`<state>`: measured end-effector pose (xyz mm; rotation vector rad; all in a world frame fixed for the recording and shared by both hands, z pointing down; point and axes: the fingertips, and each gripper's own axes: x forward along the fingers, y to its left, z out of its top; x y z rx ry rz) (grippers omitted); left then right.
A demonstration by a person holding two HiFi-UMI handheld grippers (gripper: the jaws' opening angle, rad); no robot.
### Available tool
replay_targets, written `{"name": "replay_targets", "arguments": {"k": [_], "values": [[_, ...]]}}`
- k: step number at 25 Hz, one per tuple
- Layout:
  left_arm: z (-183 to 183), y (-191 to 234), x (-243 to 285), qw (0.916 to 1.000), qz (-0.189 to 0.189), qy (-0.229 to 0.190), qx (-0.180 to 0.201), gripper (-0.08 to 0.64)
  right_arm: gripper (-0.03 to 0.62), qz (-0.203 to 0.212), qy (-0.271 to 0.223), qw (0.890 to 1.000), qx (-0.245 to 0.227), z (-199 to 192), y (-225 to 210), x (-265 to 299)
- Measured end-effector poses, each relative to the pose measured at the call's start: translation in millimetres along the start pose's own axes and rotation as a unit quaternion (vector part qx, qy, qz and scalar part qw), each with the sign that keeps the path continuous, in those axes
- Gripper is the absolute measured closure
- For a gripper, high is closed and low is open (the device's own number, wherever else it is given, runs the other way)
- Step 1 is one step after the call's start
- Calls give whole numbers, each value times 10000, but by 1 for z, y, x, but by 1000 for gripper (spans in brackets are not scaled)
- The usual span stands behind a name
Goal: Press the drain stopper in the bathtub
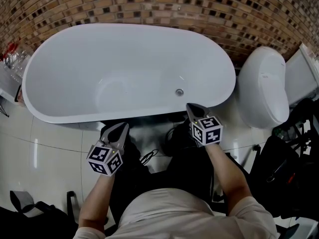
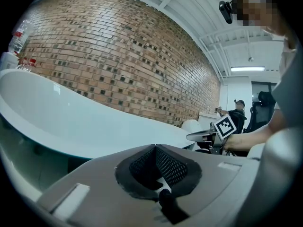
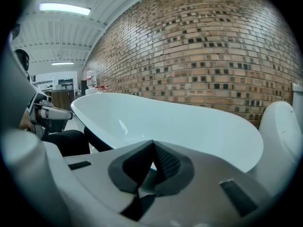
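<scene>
At the far left in the head view, some clear bottles (image 1: 12,54) with red caps stand on a ledge beside the end of the bathtub (image 1: 60,63). The bathtub is white and oval, and it lies across the picture in front of a brick wall (image 1: 164,4). Its inside looks dry and bare.

The left gripper (image 1: 121,130) is held outside the tub, below the near rim and over the white tiled floor (image 1: 50,143). In the left gripper view, the 2 jaws of this gripper (image 2: 155,148) are pressed together at the tips and nothing is between them. The tub side runs in front of them.

Further right, the drain stopper (image 1: 179,92) sits on the tub bottom. It is a small round metal disc, toward the right end and close to the near wall. No gripper touches it.

The right gripper (image 1: 191,108) points its tips over the near rim of the tub, near the stopper but clearly apart from it. In the right gripper view, its 2 jaws (image 3: 152,144) are also closed on each other with nothing held, and they face along the tub basin. The stopper does not show in that view.

To the right of the tub stands a white toilet (image 1: 263,86) with its lid down.
</scene>
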<state>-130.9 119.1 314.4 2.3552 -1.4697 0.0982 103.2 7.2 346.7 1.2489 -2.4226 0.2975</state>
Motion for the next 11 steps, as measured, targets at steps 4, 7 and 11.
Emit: {"name": "replay_targets", "arguments": {"k": [4, 7, 11], "values": [[-1, -4, 1, 10000, -60, 16, 11, 558, 586, 54, -7, 10000, -58, 1, 3, 1], [-4, -5, 0, 10000, -70, 48, 11, 558, 586, 105, 22, 9999, -91, -1, 6, 2], [-9, -5, -2, 9999, -39, 108, 7, 558, 586, 174, 54, 9998, -104, -4, 8, 4]]}}
